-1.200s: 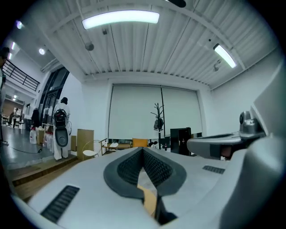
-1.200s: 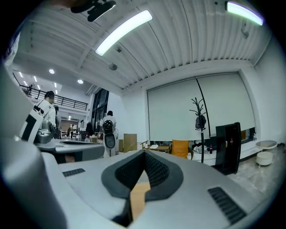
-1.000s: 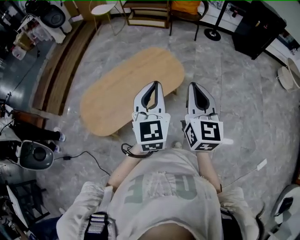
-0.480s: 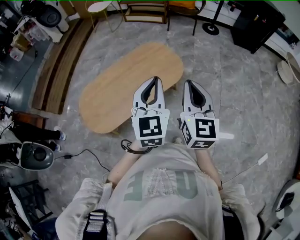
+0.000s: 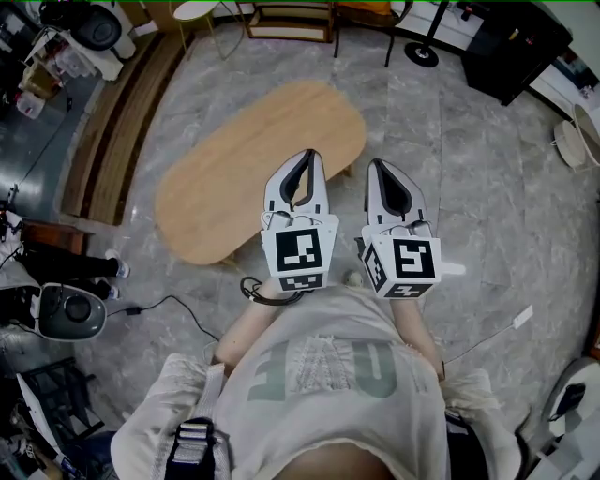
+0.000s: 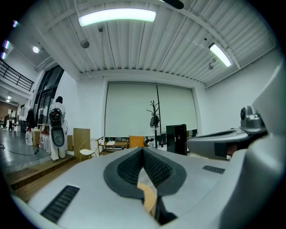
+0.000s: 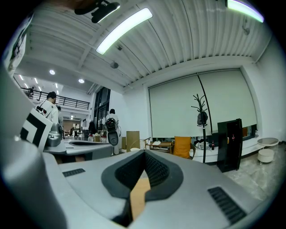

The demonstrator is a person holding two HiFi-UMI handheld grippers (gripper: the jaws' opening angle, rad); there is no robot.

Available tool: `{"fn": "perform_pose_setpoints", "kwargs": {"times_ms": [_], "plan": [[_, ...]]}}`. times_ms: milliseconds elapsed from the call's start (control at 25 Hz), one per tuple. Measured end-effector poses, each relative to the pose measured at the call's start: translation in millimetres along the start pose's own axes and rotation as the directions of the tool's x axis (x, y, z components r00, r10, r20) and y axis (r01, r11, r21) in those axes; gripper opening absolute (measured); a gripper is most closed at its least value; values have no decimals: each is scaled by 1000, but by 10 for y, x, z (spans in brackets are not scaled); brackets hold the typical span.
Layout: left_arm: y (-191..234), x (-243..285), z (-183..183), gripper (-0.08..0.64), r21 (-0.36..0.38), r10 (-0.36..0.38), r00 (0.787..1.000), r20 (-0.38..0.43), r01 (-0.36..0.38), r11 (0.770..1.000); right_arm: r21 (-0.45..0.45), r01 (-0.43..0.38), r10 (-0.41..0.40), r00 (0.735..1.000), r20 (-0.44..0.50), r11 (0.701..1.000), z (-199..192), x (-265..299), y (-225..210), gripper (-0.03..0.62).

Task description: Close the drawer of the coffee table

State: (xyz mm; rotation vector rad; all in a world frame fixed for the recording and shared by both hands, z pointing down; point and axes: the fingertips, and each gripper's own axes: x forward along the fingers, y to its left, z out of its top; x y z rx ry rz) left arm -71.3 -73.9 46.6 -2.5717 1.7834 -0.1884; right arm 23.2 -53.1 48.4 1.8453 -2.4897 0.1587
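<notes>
An oval light-wood coffee table stands on the grey marble floor, seen from above in the head view. No drawer shows in any view. My left gripper is held level over the table's near right edge, jaws shut and empty. Beside it my right gripper hovers just off the table's right end, also shut with nothing in it. In the left gripper view the left gripper's tips meet, with a sliver of tabletop behind the pads. The right gripper view shows the right gripper closed the same way.
A black cabinet stands at the far right, and a chair with an orange cushion beyond the table. A wooden platform runs along the left. A round grey appliance with a cable lies near left.
The head view has shifted slightly. Both grippers keep their places side by side at the table's near edge, still shut.
</notes>
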Motion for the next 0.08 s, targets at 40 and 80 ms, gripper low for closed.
{"fn": "perform_pose_setpoints", "kwargs": {"times_ms": [40, 80], "plan": [[6, 10, 3, 9, -1, 0, 1000, 1, 0, 1000, 9, -6, 6, 1000, 1, 1000, 2, 8, 7, 6], [12, 19, 5, 9, -2, 0, 1000, 3, 0, 1000, 19, -12, 12, 1000, 3, 1000, 4, 16, 13, 6]]}}
